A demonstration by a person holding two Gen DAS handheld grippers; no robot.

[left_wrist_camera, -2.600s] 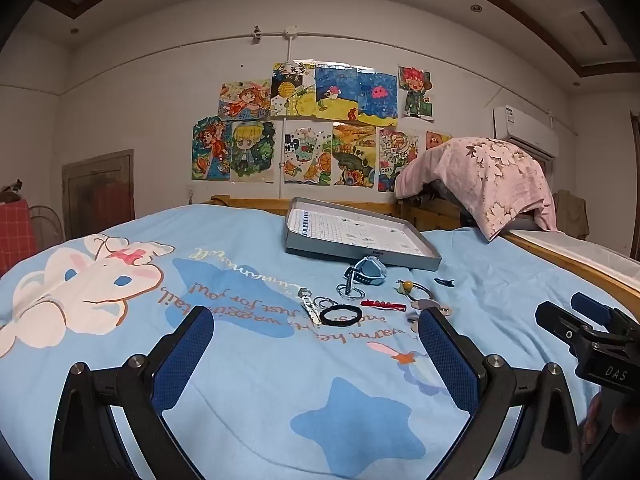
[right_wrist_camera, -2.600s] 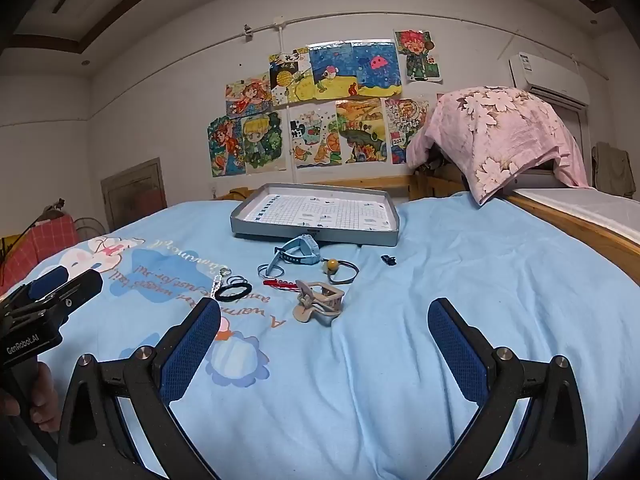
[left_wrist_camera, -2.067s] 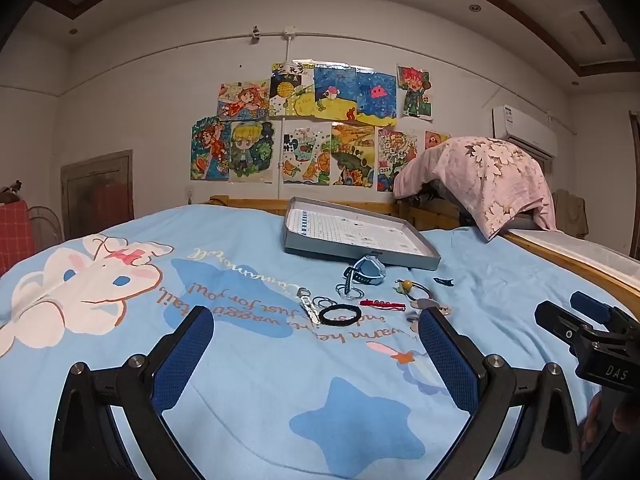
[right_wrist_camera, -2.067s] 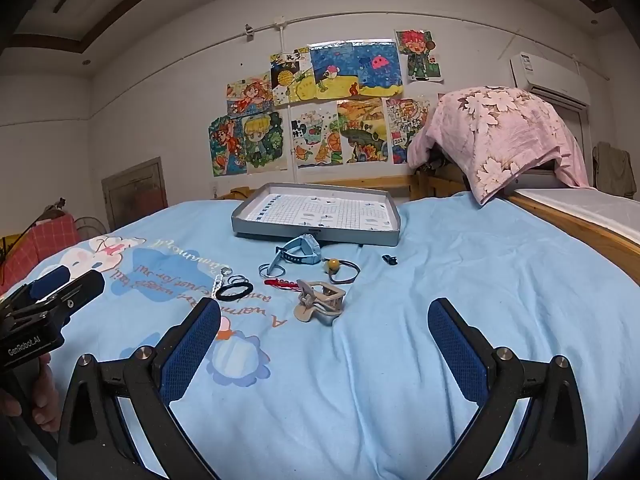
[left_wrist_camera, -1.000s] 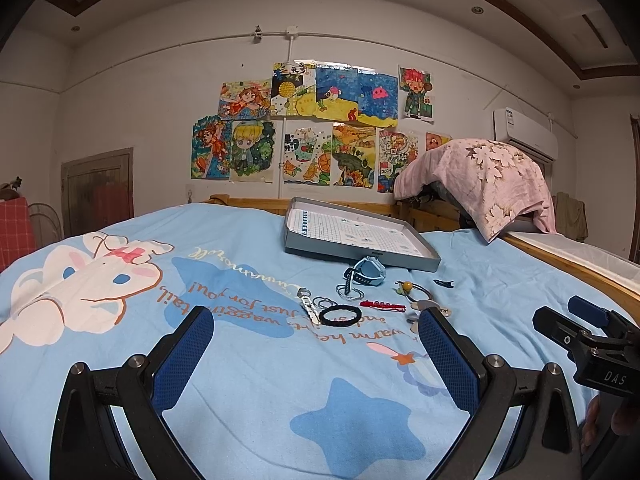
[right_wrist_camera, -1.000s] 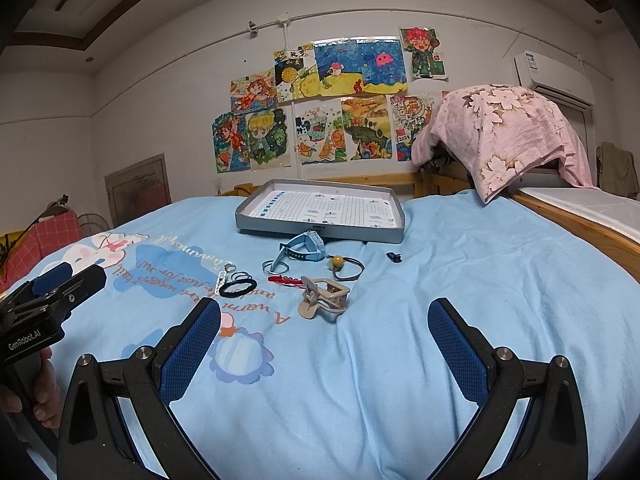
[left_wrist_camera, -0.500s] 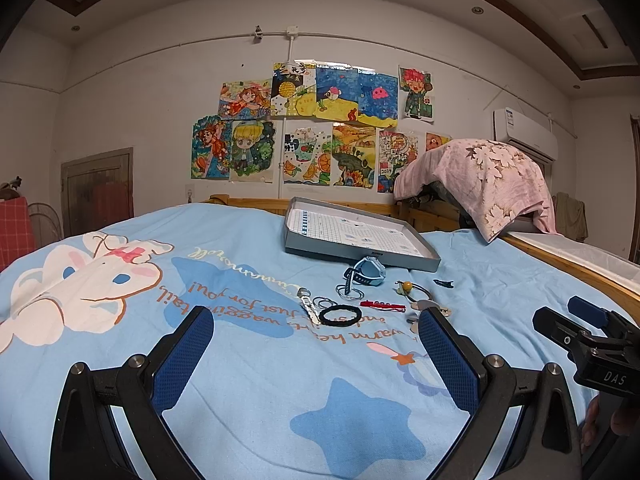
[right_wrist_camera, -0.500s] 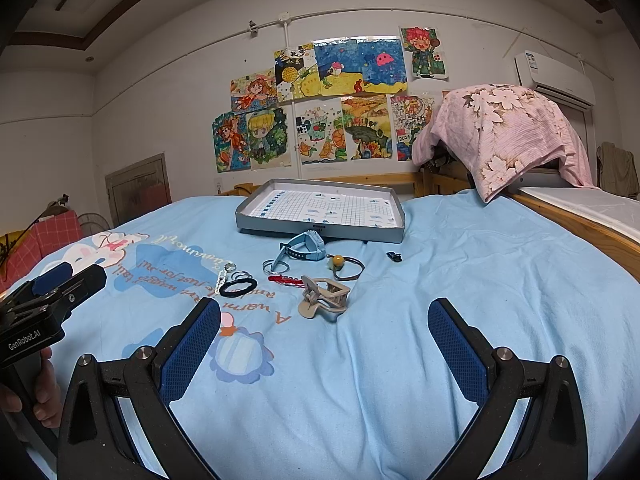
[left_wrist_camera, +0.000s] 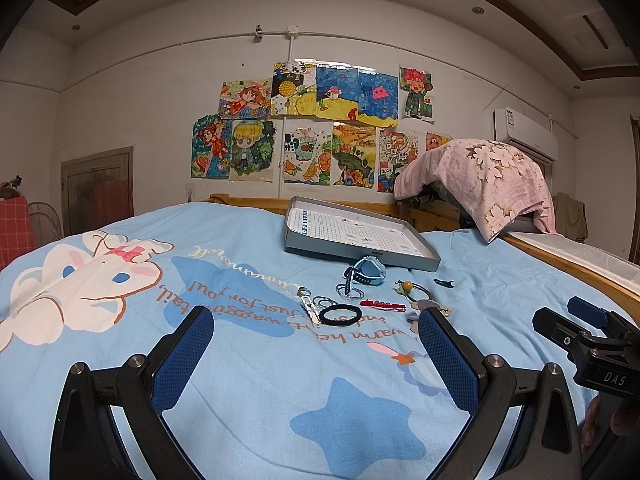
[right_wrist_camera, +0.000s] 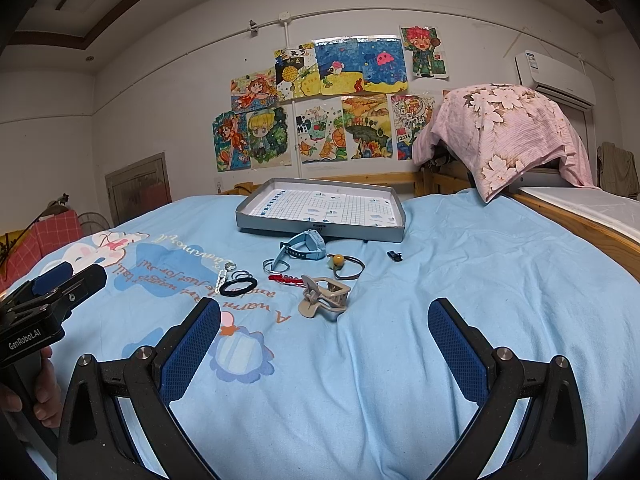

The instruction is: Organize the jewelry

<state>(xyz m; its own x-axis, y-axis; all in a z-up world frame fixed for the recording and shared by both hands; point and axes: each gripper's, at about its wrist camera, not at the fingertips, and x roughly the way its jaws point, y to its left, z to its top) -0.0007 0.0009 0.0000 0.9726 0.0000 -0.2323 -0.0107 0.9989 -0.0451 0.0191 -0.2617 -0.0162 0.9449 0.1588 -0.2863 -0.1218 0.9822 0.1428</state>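
Nothing moved; tray [right_wrist_camera: 320, 229] behind trinkets [right_wrist_camera: 325, 296].

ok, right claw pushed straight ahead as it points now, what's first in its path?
Probably the beige hair clip: it lies on the blue bedsheet almost centred between the open fingers of the right claw, nearer than anything else. Behind it come the bead hair tie and the grey tray. Depth is uncertain.

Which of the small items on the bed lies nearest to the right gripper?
The beige hair claw; it lies closest in front of the right gripper, with the other pieces farther toward the tray.
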